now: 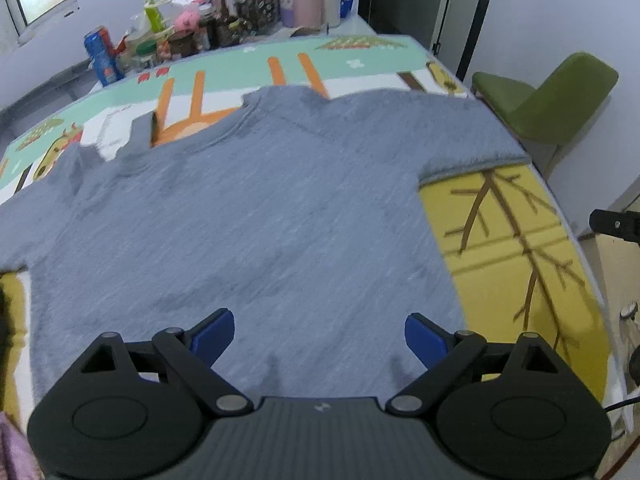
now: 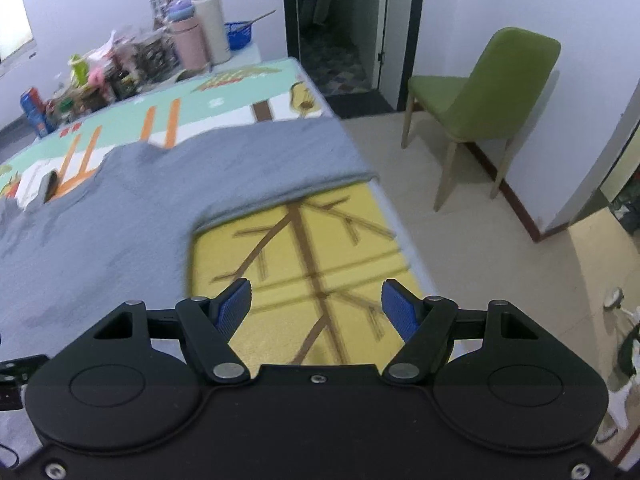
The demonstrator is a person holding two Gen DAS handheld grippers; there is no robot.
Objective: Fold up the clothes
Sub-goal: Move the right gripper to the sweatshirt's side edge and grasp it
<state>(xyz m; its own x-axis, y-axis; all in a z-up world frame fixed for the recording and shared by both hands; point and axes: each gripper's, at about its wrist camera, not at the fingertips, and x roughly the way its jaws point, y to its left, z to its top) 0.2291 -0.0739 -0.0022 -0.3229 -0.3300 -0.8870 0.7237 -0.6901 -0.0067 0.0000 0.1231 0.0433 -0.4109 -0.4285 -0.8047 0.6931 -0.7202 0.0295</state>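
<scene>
your left gripper (image 1: 319, 334) hangs with jaws spread over the grey sweater (image 1: 256, 208), flat on the patterned mat (image 1: 500, 216), green chair (image 1: 560, 100) at two o'clock.

My left camera looks steeply down, close over the shirt (image 1: 248, 216); my right sits, apparently, over the mat (image 2: 304, 248) edge. Both share shirt, mat, chair (image 2: 480, 96).

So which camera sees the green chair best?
The right wrist view: the whole green chair shows there, seat, back and legs. The left wrist view catches only its seat and back at the picture's edge.
</scene>
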